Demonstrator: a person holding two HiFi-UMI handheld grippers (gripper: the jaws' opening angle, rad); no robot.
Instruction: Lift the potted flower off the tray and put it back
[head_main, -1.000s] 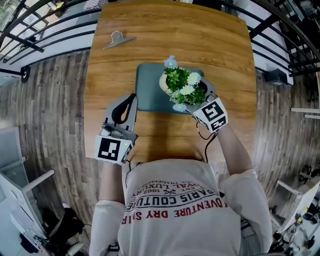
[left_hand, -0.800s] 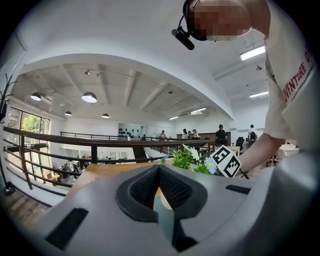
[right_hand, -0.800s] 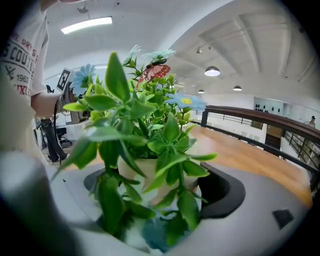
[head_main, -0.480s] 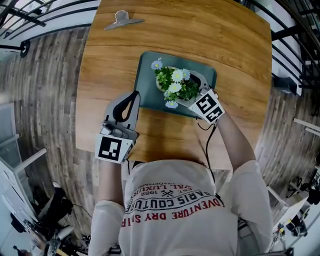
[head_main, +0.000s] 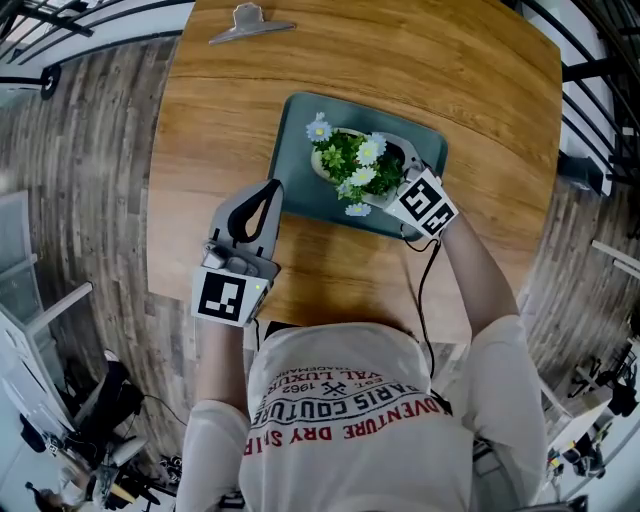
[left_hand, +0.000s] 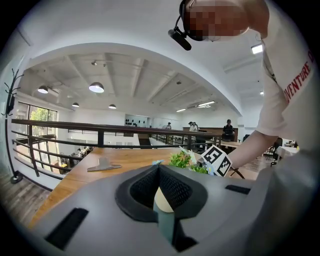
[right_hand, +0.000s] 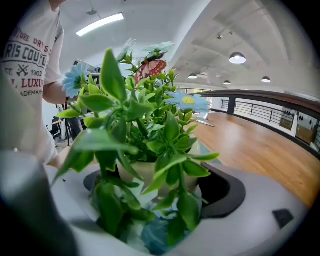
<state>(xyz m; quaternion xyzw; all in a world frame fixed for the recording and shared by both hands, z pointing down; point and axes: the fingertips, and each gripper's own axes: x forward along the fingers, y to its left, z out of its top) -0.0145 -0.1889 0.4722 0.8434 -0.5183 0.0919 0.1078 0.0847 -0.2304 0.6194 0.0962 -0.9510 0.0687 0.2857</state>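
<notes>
Table (head_main: 200, 130): wooden, bearing a teal tray (head_main: 295, 178). The tray holds one thing only, the potted flower (head_main: 350, 165), near its middle; whether the pot's base rests on the tray or hangs just above it cannot be told. Right gripper (head_main: 378, 170) — jaws clamped on the pot's sides. Judged step: the lift or the set-down; the next move calls for a straight vertical path, pot upright. Left gripper (head_main: 264, 192) — jaws together, empty, beside the tray's near-left edge. Clip (head_main: 250, 22): far edge.
</notes>
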